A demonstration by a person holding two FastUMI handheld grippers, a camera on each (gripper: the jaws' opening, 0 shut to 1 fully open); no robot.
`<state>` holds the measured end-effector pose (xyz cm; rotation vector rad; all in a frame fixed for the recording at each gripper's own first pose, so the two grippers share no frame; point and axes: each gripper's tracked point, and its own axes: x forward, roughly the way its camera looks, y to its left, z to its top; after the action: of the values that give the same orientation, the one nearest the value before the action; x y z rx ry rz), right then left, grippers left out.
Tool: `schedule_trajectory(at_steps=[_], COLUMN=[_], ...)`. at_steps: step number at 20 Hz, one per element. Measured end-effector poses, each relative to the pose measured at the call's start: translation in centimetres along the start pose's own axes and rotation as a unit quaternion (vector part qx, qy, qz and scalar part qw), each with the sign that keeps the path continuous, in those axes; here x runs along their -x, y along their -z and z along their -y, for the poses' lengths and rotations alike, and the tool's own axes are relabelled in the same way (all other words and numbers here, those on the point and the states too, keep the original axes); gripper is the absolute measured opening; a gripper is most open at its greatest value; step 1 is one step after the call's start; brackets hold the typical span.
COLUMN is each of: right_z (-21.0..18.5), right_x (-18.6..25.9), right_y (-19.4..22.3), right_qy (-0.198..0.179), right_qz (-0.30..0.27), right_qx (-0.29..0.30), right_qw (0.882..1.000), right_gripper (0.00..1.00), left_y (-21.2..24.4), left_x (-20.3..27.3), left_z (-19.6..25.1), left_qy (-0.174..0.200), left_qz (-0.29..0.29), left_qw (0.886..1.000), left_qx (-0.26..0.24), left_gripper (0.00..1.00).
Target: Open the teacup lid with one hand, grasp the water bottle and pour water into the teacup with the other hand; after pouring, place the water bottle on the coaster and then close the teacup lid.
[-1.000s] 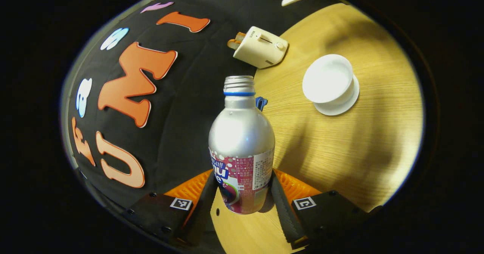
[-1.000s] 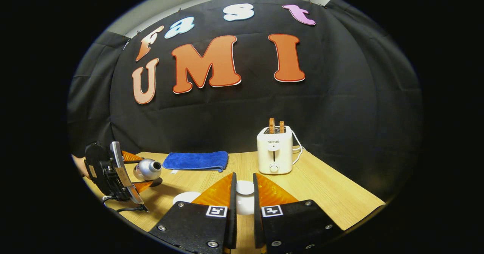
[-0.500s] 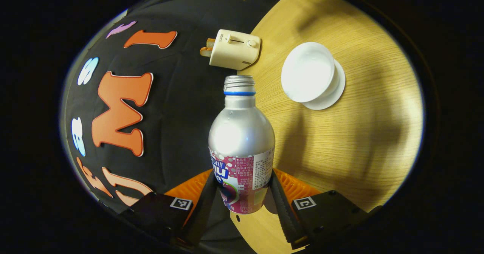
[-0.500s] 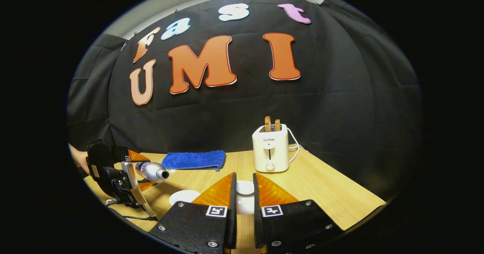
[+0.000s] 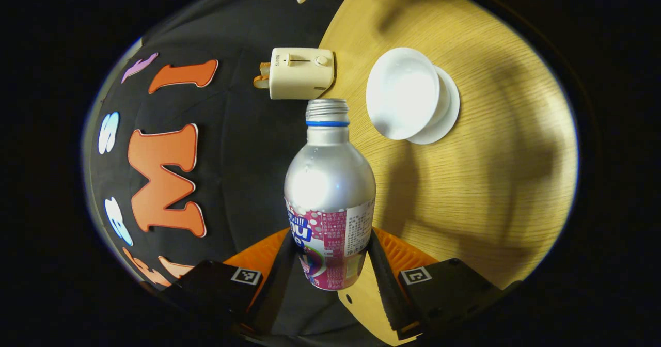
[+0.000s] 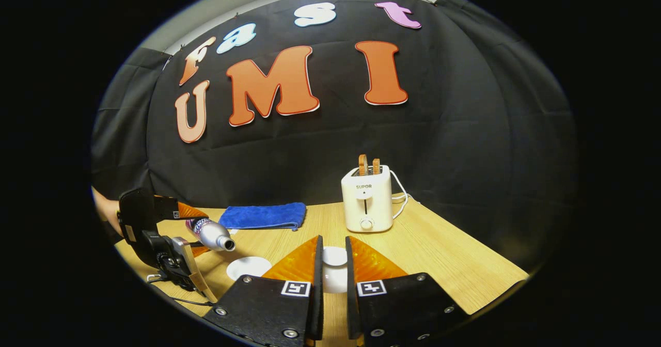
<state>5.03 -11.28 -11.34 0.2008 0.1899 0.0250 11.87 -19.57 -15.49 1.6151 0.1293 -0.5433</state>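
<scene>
Above the wooden surface (image 5: pixel 465 192), I am gripping the tipped water bottle (image 5: pixel 329 192) in the left gripper (image 5: pixel 330 264) jaws near the open teacup (image 5: pixel 403 93), while the right gripper (image 6: pixel 333 274) jaws are pinching its lid (image 6: pixel 334 256).

capless silver water bottle (image 5: pixel 329 182) tipped near-horizontal beside open white teacup (image 5: pixel 403 93) on saucer, lid (image 6: pixel 334 256) lifted

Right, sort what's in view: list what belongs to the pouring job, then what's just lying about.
Part of the job:
- water bottle, clamped in the left gripper, tipped toward the teacup
- teacup on its saucer
- teacup lid, pinched in the right gripper

Lying about:
- toaster
- blue cloth
</scene>
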Motion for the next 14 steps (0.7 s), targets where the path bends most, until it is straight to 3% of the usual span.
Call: schedule_trajectory(at_steps=[14], right_z=[0.3], right_x=[0.0], right_y=[0.3], right_qy=[-0.004], right_qz=[-0.006], right_qx=[-0.003], right_qw=[1.0], right_gripper=[0.19], left_y=[0.1], left_x=[0.3], left_z=[-2.0], left_qy=[0.002], left_qz=[-0.006], left_qw=[0.992], left_qx=[-0.125], left_gripper=[0.83])
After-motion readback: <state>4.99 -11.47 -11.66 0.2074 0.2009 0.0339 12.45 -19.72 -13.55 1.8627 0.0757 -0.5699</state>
